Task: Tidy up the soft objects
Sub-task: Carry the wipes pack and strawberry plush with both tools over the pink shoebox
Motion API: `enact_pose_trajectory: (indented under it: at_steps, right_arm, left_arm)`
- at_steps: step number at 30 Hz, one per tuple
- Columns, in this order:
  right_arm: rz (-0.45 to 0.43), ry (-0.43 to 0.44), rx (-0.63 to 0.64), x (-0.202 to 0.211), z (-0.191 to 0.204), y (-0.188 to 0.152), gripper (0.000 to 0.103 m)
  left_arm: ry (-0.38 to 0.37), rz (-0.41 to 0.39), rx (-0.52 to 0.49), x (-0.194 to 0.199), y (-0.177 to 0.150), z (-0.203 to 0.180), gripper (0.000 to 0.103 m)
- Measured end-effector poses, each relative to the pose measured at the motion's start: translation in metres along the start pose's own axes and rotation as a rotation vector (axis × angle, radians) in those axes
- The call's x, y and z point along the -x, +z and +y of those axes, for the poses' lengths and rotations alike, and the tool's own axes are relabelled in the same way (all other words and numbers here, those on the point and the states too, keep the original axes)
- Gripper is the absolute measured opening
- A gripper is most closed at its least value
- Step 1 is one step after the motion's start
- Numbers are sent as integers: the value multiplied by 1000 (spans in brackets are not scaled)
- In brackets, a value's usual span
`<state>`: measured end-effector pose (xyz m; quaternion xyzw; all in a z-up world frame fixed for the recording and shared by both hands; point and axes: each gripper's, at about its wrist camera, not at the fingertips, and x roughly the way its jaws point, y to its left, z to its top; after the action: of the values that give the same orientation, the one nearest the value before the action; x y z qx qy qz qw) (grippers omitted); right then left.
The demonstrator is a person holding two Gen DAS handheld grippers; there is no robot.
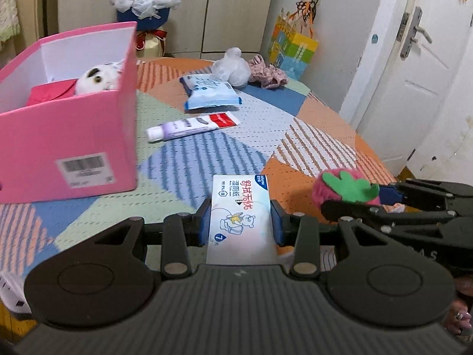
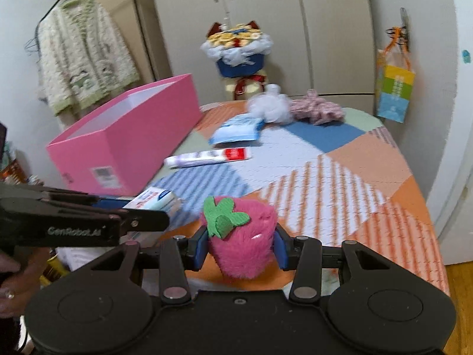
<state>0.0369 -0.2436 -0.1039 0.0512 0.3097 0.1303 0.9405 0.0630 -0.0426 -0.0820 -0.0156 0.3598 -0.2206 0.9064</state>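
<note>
While the left gripper (image 1: pixel 241 222) clamps a wipes packet (image 1: pixel 241 207) and the right gripper (image 2: pixel 241 247) clamps a plush strawberry (image 2: pixel 242 236), the pink box (image 1: pixel 68 139) lies ahead-left, nearer the left hand.

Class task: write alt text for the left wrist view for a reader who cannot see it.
The left gripper holds a wet wipes pack above a patchwork-covered table. A pink box with a plush toy inside stands at left; at right, the right gripper holds a pink plush strawberry.
</note>
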Motion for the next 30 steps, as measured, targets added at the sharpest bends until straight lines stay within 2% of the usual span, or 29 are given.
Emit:
enact_pose_trajectory:
  at_steps: [4,10,15,18,24,30]
  right_arm:
    - [12,32,73,14,23,5,49]
    - [37,84,181,33,52,25,49]
    - [47,183,202,37,69,43,49]
    - [4,223,224,36,83,58,49]
    - [-55,256,263,16,111,92,50]
    - [-74,302,299,-18,136,127,50]
  left_arm:
    - [-13,3,14,26,0,14,38]
    - [-34,-6,-30,68,5,27,38]
    - [-15,-63,-49,102,18,41,38]
    - [15,-88,-22,115,30,57,38]
    - [90,-155,-14,125,60,84,39]
    - [107,-179,14,110,94,115,39]
